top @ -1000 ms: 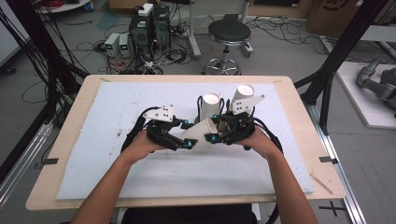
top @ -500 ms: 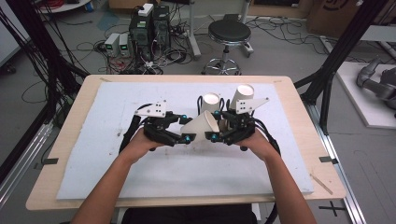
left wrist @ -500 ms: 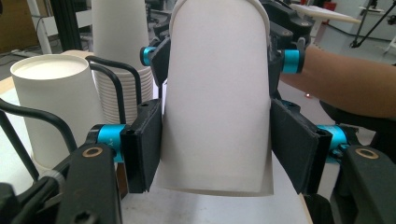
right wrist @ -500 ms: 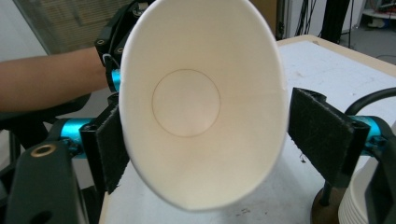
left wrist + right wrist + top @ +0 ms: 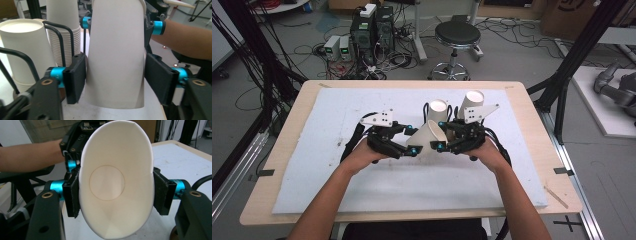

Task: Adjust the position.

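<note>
Paper cup could crease or drop while it passes between two grippers.
White tapered paper cup [image 5: 430,136] lies on its side in the air over the pale padded surface [image 5: 337,175], just in front of two stacks of white paper cups [image 5: 438,107]. The right gripper [image 5: 116,192] fingers have just been closing and pinch its mouth into an oval, so more squeeze could crease the thin rim. The left gripper [image 5: 115,80] fingers have just been opening and stand spread beside the narrow end. If the right grip slips, the cup falls. It is plain and unprinted, its round base intact.
</note>
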Available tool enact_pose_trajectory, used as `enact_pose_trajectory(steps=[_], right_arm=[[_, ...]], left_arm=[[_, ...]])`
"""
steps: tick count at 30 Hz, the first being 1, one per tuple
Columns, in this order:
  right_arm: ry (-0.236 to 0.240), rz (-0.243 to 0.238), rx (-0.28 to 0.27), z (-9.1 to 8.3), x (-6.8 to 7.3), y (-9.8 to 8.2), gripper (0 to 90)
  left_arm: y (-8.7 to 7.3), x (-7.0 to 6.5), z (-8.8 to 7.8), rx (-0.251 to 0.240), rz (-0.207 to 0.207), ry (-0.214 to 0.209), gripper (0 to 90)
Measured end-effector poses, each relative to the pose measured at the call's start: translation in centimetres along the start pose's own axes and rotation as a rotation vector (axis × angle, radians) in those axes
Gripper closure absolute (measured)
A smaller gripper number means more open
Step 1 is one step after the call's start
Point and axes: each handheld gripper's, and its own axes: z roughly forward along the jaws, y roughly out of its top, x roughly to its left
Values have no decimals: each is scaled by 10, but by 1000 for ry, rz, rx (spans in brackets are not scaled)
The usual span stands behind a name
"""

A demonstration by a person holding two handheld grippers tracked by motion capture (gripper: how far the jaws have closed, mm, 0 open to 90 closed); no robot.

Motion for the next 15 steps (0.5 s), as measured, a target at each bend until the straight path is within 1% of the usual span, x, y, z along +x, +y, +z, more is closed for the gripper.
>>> enact_pose_trajectory(steps=[2,5,7,8,9,10,11,13,14,15], right_arm=[[-15,-5,19,1,0,0,360],[-15,6,36,2,0,1,348],[-19,5,41,3,0,2,346],[-25,-1,59,5,1,3,340],[-25,-1,59,5,1,3,340],[-25,-4,61,6,2,4,334],[-35,-9,65,7,3,5,325],[-36,-5,65,7,3,5,321],[-37,-1,65,7,2,5,313],[-41,9,48,7,2,5,284]], left_arm=[[0,-1,0,22,5,12,284],[-1,-2,5,72,19,17,253],[-3,-2,9,87,27,20,254],[-3,-2,11,89,27,21,275],[-3,-2,12,91,32,18,275],[-4,-2,13,93,40,14,316],[-4,-1,14,101,38,8,332],[-4,-1,14,100,40,7,336],[-4,-1,14,97,44,8,341],[-3,-1,12,78,43,10,346]])
